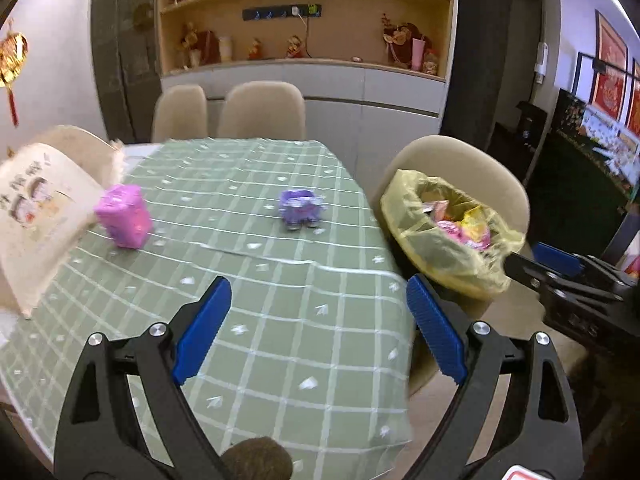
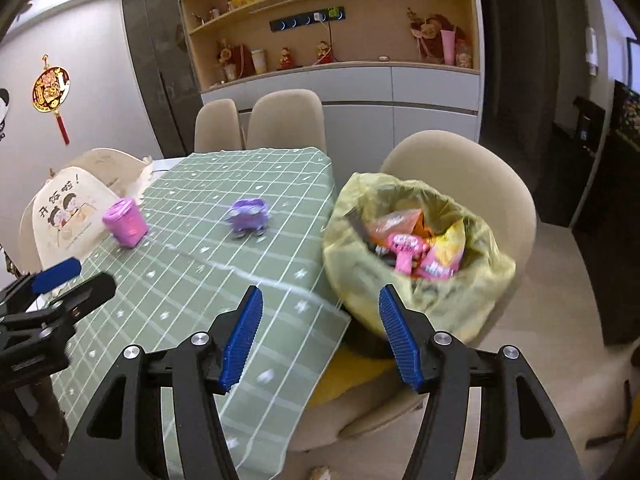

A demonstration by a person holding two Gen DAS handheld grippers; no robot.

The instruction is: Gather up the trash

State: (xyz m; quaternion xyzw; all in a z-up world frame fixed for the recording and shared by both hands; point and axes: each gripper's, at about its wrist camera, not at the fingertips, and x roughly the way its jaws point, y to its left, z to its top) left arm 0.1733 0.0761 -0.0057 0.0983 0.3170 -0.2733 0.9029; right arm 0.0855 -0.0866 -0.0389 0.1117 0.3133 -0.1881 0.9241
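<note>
A yellow-lined trash bin (image 1: 448, 236) (image 2: 412, 248) sits on a beige chair at the table's right edge, holding several colourful wrappers (image 2: 420, 248). A pink carton (image 1: 124, 216) (image 2: 125, 222) and a crumpled purple wrapper (image 1: 301, 208) (image 2: 248, 216) lie on the green checked tablecloth (image 1: 280, 320) (image 2: 192, 264). My left gripper (image 1: 318, 328) is open and empty above the near table. My right gripper (image 2: 318, 332) is open and empty over the table's corner, just before the bin. Each gripper shows at the other view's edge.
Beige chairs (image 1: 260, 110) stand at the far side and a chair with a printed cover (image 2: 72, 216) at the left. A shelf unit with ornaments (image 2: 328, 20) fills the back wall. Bare floor (image 2: 560, 300) lies to the right.
</note>
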